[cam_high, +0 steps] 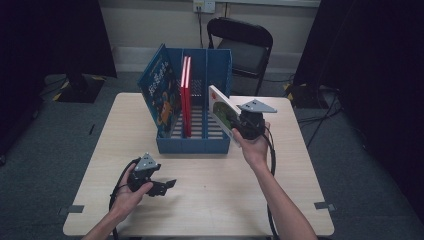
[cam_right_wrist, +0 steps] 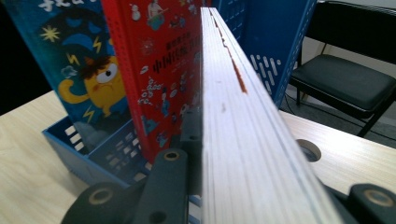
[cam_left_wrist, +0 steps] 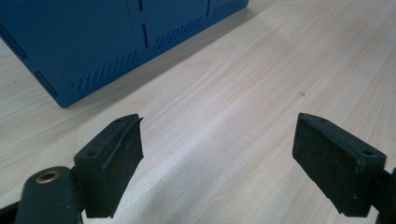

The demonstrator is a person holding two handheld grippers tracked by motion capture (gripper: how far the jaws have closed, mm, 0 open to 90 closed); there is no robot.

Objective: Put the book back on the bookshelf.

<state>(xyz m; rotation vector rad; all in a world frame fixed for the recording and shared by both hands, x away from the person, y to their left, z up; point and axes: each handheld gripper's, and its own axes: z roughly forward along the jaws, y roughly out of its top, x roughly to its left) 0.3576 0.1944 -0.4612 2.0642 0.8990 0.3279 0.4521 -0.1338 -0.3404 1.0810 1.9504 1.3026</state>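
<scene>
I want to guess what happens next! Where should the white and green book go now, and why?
Probably down into the blue plastic file rack's empty right slot: the right gripper clamps the white-and-green book tilted just above it, while the red book and blue picture book fill the others.

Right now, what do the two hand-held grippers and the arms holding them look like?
Both are black. The left hand-held gripper has two blocky black jaws with flat pads and a brass-coloured bushing at a pivot. The right hand-held gripper is the same build. Each carries a grey three-cornered plate on top and trails a black cable. The forearms are bare, with no sleeves visible.
</scene>
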